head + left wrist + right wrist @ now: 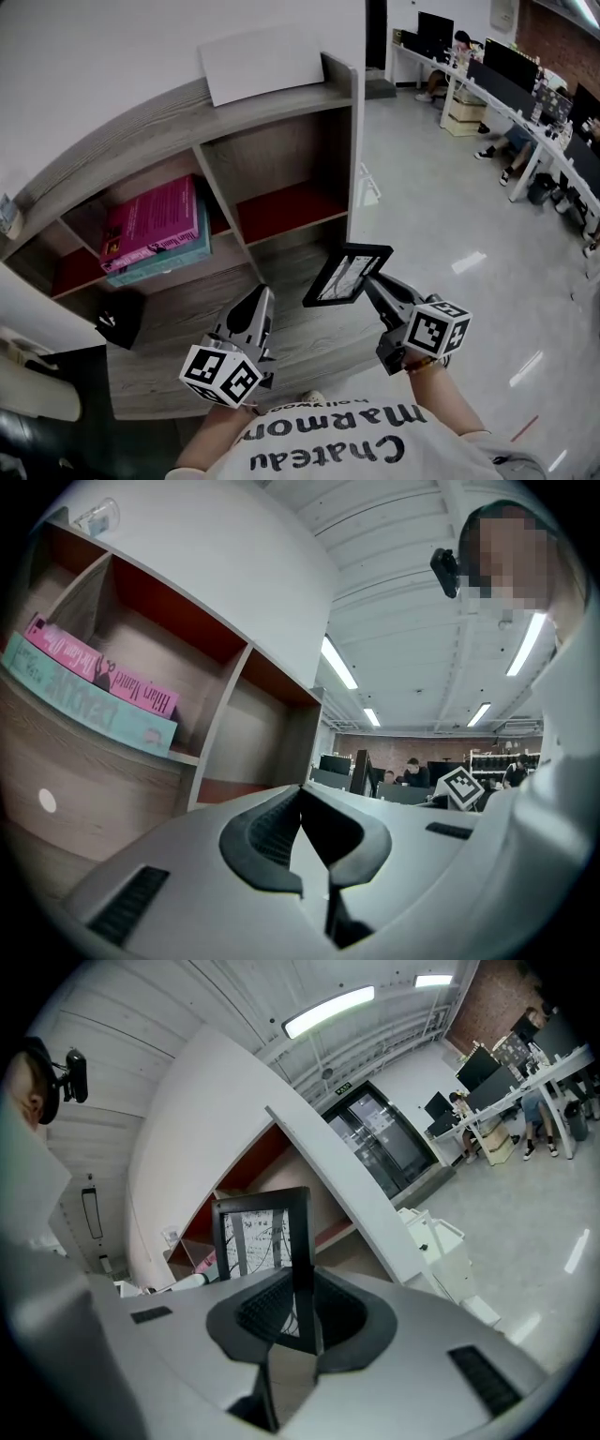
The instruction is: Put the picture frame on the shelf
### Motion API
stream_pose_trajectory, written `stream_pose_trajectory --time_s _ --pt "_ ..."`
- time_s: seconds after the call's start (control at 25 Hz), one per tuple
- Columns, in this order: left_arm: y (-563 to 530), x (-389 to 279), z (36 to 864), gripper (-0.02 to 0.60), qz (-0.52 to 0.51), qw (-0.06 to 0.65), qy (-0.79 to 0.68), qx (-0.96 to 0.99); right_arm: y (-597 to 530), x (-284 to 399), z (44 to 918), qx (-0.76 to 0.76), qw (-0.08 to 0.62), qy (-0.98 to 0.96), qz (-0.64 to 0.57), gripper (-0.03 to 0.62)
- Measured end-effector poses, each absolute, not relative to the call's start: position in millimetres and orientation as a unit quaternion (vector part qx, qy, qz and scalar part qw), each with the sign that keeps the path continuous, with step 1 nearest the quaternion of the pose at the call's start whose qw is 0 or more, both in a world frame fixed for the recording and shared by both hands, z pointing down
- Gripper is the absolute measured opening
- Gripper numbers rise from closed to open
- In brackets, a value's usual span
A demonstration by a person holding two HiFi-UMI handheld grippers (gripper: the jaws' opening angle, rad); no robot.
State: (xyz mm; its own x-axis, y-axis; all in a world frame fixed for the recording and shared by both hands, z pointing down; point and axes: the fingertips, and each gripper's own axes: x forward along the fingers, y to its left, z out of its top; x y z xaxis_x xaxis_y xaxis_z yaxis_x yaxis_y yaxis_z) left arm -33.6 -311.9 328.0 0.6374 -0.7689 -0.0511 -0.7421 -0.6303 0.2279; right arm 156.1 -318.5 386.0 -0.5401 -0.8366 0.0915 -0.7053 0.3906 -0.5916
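- Black picture frame (pixel 347 275) in the air, pinched at its near edge; tilted in the head view, upright between the jaws in the right gripper view, with a black-and-white line print behind the glass.
- Not yet on the shelf — hanging just in front of the lower right compartment, close to the right side panel.
- Right gripper (pixel 373 283) clamped on the frame's edge, both pads pressed against it, nose pointing away toward the shelf.
- Left gripper (pixel 263 298) just left of the frame and apart from it, jaws drawn together with nothing between them.
- Grey wood-grain shelf (pixel 141 131) with red inner panels (pixel 286 206), set against a white wall.
- In the upper left compartment, a pink book (pixel 150 225) lying flat on a teal book (pixel 183 261).
- On top of the shelf, toward its right end, a flat white sheet (pixel 267 61).
- At the lower left of the shelf, a small black object (pixel 120 319) — kind not clear.
- Far right, across the glossy floor (pixel 450 216), long desks with dark monitors (pixel 511 64) and seated people.
- Nearest the camera, the person's light shirt (pixel 347 445) with dark lettering.
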Motion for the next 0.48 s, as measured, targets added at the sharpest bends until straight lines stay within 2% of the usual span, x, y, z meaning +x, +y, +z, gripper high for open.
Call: stream_pose_trajectory --time_s 0.48 --pt "-340 -12 299 0.017 -0.104 0.066 -0.483 0.867 -377 155 330 -0.379 0.087 0.89 -0.239 0.075"
